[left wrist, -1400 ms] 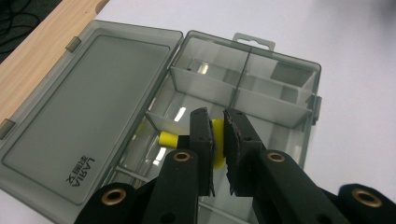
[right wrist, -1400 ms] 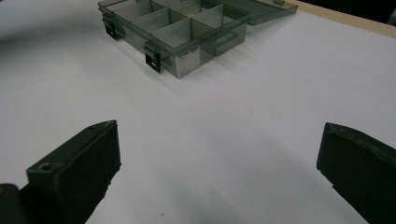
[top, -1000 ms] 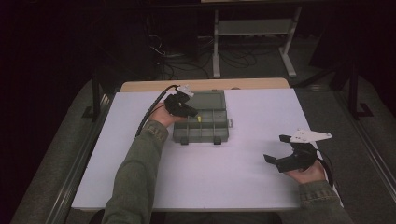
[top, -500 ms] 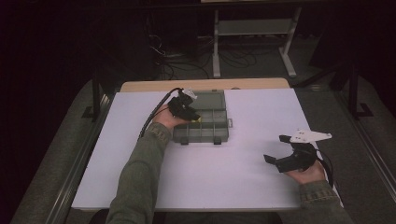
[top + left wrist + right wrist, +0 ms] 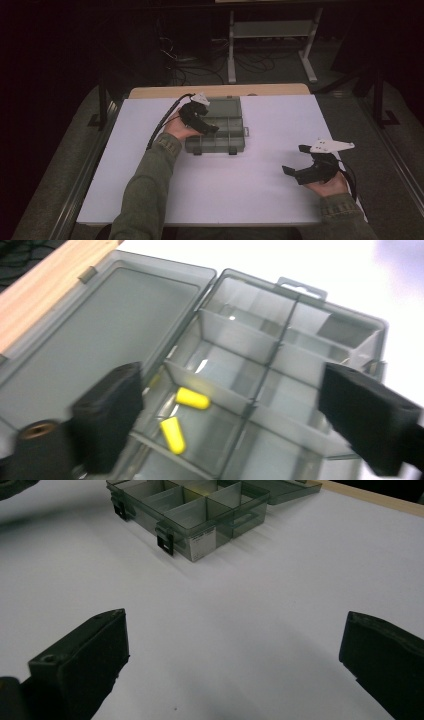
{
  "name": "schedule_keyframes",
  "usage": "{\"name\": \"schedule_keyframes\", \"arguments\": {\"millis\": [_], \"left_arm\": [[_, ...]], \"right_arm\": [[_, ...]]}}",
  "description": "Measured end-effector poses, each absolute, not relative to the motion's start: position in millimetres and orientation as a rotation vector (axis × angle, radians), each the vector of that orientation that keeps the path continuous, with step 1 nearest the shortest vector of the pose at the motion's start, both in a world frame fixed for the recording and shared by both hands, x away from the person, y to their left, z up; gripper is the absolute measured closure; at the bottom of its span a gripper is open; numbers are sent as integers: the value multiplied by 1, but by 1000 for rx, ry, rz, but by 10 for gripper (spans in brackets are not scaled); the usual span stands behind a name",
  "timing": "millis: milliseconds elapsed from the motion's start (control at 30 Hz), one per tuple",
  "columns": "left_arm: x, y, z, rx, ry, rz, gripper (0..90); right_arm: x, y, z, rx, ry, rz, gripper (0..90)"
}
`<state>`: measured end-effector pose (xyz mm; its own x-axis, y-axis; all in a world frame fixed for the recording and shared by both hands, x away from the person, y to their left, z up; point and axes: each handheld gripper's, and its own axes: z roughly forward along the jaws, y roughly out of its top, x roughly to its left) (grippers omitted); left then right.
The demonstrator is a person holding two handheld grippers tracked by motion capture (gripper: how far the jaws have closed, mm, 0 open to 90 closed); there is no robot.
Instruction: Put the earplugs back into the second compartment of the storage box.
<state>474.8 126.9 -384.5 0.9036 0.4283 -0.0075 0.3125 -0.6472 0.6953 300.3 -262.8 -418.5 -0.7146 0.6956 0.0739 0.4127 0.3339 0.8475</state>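
Left gripper [image 5: 220, 425] fingers just opened wide, empty, above two yellow foam earplugs [image 5: 192, 398] in smoky clear plastic compartment box [image 5: 300, 305], right gripper [image 5: 235, 670] fingers apart, empty, over white desk [image 5: 250, 185], dark room behind.

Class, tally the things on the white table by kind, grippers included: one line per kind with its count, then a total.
Yellow earplugs: 2, one and another, lying in one compartment
Grey compartment box, lid open: 1
Grippers: 2, left gripper and right gripper
Total: 5

Left gripper [image 5: 199, 116] jaws just opening, nothing between; right gripper [image 5: 311, 163] jaws wide apart.
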Motion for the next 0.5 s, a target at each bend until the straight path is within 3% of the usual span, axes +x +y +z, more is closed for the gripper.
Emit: {"name": "schedule_keyframes", "arguments": {"millis": [67,500], "left_arm": [[473,126,-383,2328,531,185,0],[450,148,-376,2262,518,216,0]], "right_arm": [[300,-263,-418,994,2300,1326,0],[300,-263,-419,997,2299,1327,0]]}}
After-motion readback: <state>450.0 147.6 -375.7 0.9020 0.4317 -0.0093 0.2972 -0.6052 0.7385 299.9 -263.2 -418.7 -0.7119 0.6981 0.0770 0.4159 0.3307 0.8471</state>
